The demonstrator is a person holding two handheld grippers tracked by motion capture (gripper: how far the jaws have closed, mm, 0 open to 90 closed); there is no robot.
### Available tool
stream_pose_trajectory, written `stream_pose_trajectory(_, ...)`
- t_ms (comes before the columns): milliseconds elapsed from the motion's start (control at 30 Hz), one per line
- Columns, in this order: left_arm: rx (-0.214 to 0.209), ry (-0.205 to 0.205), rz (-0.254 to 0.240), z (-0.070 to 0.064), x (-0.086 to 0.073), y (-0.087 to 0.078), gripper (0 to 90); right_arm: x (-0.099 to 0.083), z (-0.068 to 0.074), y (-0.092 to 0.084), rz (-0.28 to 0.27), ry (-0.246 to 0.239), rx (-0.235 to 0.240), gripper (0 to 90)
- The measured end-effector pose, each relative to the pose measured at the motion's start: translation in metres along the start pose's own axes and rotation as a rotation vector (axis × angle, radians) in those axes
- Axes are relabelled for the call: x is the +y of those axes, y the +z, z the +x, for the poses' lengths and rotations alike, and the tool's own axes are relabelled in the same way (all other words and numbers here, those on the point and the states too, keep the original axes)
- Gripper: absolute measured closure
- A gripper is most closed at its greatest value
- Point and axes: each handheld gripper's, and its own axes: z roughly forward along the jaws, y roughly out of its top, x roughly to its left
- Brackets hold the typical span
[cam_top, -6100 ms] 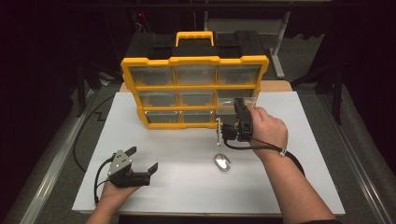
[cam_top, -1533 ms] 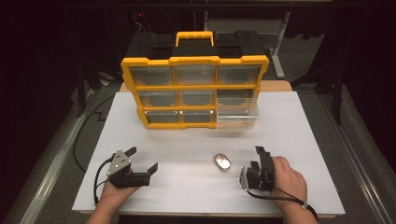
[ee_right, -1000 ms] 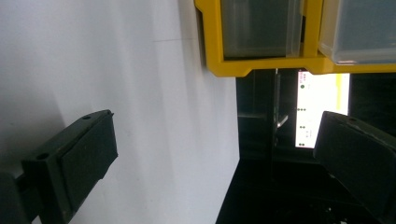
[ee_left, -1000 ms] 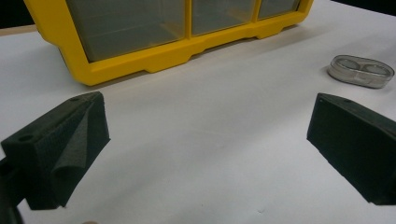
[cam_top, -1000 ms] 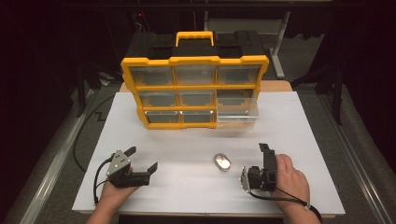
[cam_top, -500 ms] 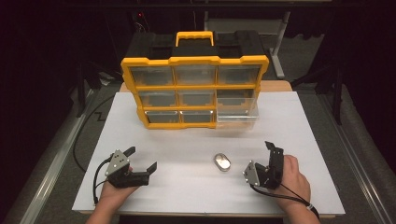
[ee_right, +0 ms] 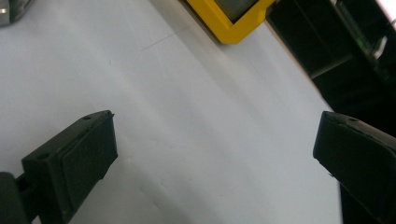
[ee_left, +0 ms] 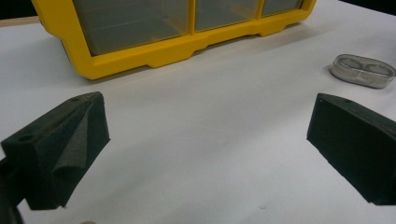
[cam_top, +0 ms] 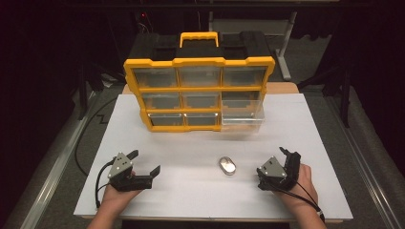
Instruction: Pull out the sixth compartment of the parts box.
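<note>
A yellow organizer (cam_top: 198,90) with clear drawers stands at the back of the white table (cam_top: 305,124). Its bottom-right drawer (cam_top: 241,115) is pulled out. A small clear oval case (cam_top: 228,165) lies on the table in front of it. My left gripper (cam_top: 144,161) rests open at the front left, with nothing between its jaws. In the left gripper view (ee_left: 210,140) the oval case (ee_left: 364,71) lies beyond the right jaw. My right gripper (cam_top: 270,161) sits open and empty to the right of the case. The right gripper view (ee_right: 215,154) looks over bare table toward the organizer's corner (ee_right: 233,18).
A black cable (cam_top: 86,143) trails off the table's left edge. Dark floor and a metal frame leg (cam_top: 284,43) lie behind the organizer. The table's right edge (ee_right: 322,102) is close beyond the right gripper.
The right gripper left the pulled-out drawer and came down to the front right. Over the last second it drifted right and turned. The left gripper has stayed put.
</note>
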Motion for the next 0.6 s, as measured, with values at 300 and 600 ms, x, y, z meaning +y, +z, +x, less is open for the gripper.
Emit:
stream_pose_trajectory(300, 0.007, -0.022, 0.012, 0.003, 0.0, 0.0, 0.3, -0.016, -0.007, -0.002, -0.035, 0.261, 0.148, 0.2)
stream_pose_trajectory(600, 0.011, -0.022, 0.013, 0.003, 0.001, -0.002, 0.3, -0.021, -0.016, -0.01, -0.16, 0.516, 0.214, 0.0)
